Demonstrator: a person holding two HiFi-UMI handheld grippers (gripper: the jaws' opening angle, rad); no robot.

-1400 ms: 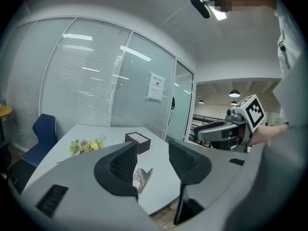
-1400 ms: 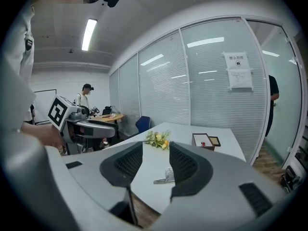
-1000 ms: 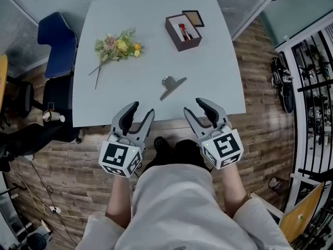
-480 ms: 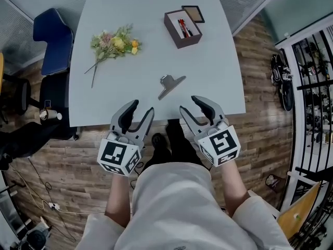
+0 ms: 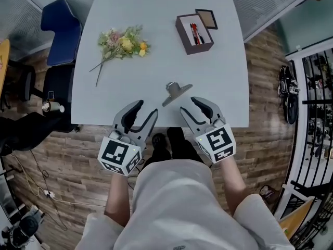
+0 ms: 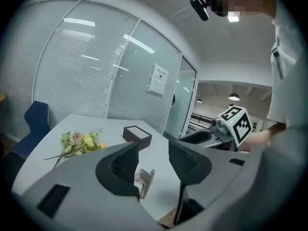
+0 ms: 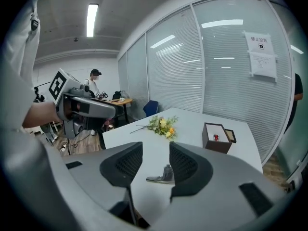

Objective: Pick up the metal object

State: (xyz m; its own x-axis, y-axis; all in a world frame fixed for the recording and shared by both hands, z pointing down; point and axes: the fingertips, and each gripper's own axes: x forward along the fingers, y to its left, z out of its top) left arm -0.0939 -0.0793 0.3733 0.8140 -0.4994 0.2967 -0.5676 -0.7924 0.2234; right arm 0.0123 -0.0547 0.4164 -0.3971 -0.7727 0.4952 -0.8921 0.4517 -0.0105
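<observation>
Metal object (image 5: 176,92), a flat clip w/ a raised handle, lies on the pale counter (image 5: 156,66) near its front edge, not touched by either tool. Left tool (image 5: 145,108) and right tool (image 5: 191,105) both hover over the counter's near edge w/ jaws apart and nothing gripped; the clip sits just beyond them, nearer the right tool, and shows thru the gap in each gripper view. Farther back: flower bunch (image 5: 122,41) at left, dark open box (image 5: 194,33) w/ red items inside at right, small frame (image 5: 206,19) just beside it, blue chair (image 5: 60,30) off the counter's left side.
</observation>
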